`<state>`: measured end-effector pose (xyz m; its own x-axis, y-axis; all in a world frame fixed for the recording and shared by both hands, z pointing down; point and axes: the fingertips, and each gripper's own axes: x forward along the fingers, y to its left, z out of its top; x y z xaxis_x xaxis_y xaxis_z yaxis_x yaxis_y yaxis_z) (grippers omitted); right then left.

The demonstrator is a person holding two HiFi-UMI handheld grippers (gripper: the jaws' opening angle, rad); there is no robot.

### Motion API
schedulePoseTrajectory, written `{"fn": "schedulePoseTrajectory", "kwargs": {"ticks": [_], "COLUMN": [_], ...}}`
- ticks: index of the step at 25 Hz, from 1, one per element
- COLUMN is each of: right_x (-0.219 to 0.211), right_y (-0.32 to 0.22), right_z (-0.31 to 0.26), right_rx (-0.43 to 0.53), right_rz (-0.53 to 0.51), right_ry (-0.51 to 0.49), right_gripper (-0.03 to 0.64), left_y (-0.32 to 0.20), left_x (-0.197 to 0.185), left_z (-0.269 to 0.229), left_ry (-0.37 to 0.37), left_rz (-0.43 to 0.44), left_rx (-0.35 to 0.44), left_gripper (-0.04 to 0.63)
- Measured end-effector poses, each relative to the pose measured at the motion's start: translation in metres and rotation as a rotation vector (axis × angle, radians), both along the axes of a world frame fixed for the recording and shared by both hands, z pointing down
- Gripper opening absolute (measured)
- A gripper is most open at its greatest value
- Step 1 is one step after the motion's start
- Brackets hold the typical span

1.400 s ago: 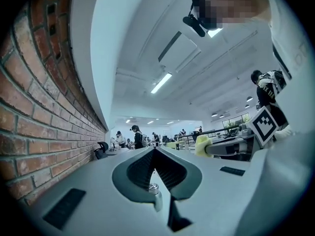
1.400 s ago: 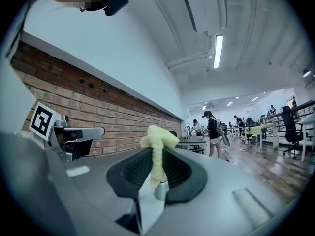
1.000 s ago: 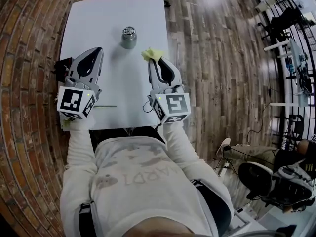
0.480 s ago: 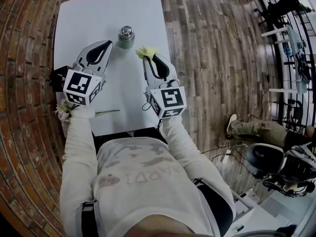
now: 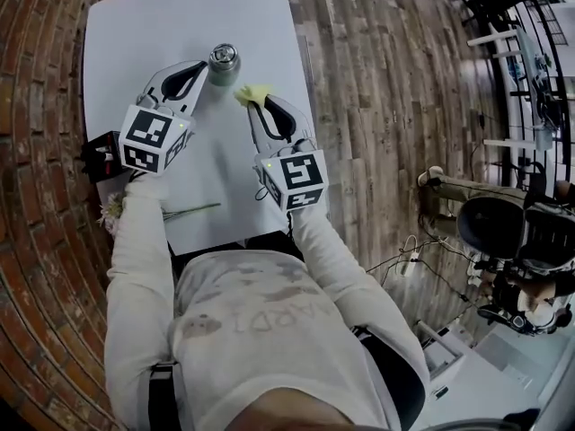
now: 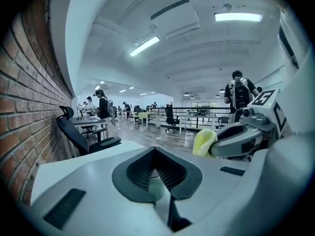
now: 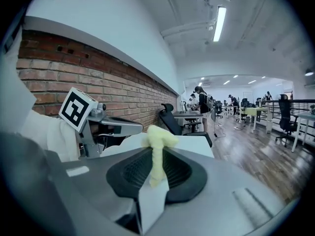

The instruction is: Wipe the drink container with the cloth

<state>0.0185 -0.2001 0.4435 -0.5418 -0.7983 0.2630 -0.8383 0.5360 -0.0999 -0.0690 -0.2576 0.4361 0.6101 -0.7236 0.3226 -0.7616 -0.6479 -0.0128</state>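
My right hand-held gripper (image 5: 260, 108) is clenched on the one yellow cloth (image 7: 158, 137), which sticks out past its tips. The single drink container (image 5: 224, 59) stands upright on the bench (image 5: 148, 16), its long axis vertical, ahead of that gripper and a little to its left, near but apart from the cloth. My left hand-held gripper (image 5: 199, 68) is the nearer one. Its jaws are closed on nothing, and the container is just beside its tip on the right. I judge the cloth needs to go forward-left to reach the container.
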Motion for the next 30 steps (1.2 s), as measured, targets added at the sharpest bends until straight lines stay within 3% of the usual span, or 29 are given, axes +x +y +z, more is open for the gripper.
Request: {"fn": "schedulePoseTrajectory", "kwargs": {"ticks": [17,30], "right_x": [-0.022,-0.061], "right_y": [-0.019,-0.045], "right_z": [0.042,0.079], "right_rx": [-0.073,-0.119], "right_rz": [-0.003,-0.06], "right_ry": [0.075,0.161], "right_gripper": [0.072,0.074], "left_y": [-0.036,-0.041], "left_x": [0.014,0.016], "left_z": [0.048,0.046], "left_ry": [-0.067,-0.07], "left_rz": [0.088,0.118], "left_rx": [-0.094,-0.103], "left_gripper": [0.002,0.002]}}
